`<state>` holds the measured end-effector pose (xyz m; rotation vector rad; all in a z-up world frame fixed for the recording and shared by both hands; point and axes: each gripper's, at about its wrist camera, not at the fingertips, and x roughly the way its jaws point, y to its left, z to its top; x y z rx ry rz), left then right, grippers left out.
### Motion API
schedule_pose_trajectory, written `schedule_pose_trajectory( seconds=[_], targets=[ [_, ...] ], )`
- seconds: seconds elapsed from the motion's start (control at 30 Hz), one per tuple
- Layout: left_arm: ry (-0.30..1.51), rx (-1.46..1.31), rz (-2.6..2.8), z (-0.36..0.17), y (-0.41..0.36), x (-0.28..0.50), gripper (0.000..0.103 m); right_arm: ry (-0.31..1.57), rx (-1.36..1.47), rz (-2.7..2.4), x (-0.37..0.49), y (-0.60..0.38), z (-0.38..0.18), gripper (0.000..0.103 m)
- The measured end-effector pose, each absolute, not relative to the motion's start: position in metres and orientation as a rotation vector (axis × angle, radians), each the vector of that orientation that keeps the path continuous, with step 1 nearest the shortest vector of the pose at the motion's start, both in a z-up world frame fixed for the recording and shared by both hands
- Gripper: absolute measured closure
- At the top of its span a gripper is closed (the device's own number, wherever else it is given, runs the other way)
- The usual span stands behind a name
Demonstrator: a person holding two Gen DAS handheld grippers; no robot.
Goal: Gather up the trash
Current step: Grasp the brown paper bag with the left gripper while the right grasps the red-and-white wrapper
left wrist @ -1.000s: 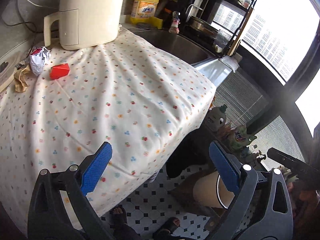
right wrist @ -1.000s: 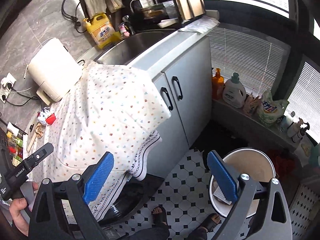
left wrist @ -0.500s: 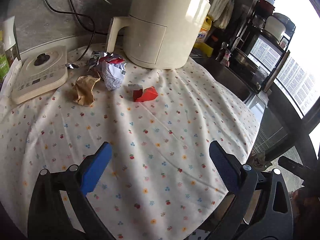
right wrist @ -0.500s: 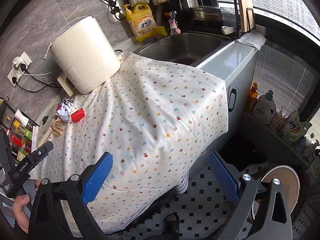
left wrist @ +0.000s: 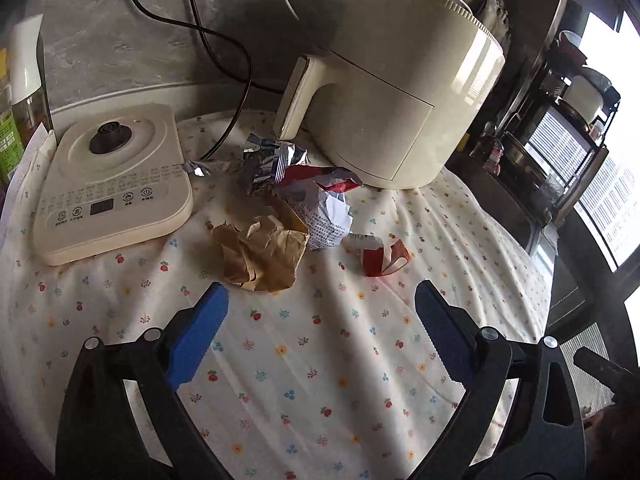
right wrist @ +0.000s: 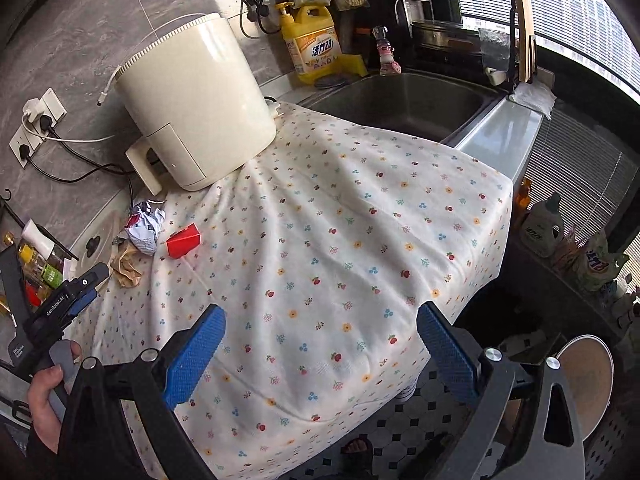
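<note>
The left gripper (left wrist: 320,312) hung wide open and empty, just short of the brown paper (left wrist: 262,254) crumpled near the counter's back edge. It looked light and soft; pinching its bulk should hold.

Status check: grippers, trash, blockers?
Left gripper open, empty, facing crumpled brown paper. Right gripper open, empty. White wrapper, red carton on cloth. No blockers.
</note>
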<state>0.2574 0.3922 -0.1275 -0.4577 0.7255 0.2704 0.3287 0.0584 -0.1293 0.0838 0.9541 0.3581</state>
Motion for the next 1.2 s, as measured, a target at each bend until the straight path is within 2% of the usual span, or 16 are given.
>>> schedule_pose_trajectory(
  seconds=[0.33, 0.4, 0.43, 0.47, 0.67, 0.97, 1.03, 1.2],
  targets=[
    [0.786, -0.451, 0.319, -0.153, 0.419, 0.288, 0.024, 0.947, 0.063, 0.392, 0.344, 0.076, -0.128, 0.009],
    [0.805, -0.454, 0.327, -0.160, 0.423, 0.295, 0.038, 0.943, 0.057, 0.409, 0.350, 0.082, -0.130, 0.009],
    [0.819, -0.465, 0.329, -0.162, 0.425, 0.297, 0.061, 0.942, 0.056, 0.419, 0.355, 0.085, -0.132, 0.009],
    [0.838, -0.483, 0.330, -0.163, 0.427, 0.298, 0.076, 0.946, 0.056, 0.429, 0.360, 0.090, -0.135, 0.009],
    [0.768, -0.500, 0.329, -0.133, 0.430, 0.269, 0.078, 0.991, 0.010, 0.541, 0.384, 0.140, -0.150, 0.011],
    [0.759, -0.512, 0.402, -0.124, 0.444, 0.241, 0.078, 1.036, -0.062, 0.701, 0.404, 0.218, -0.174, 0.014],
    [0.761, -0.512, 0.414, -0.123, 0.446, 0.238, 0.078, 1.052, -0.075, 0.723, 0.411, 0.234, -0.181, 0.017],
    [0.759, -0.507, 0.426, -0.119, 0.447, 0.233, 0.078, 1.051, -0.096, 0.795, 0.421, 0.265, -0.191, 0.019]
  ],
)
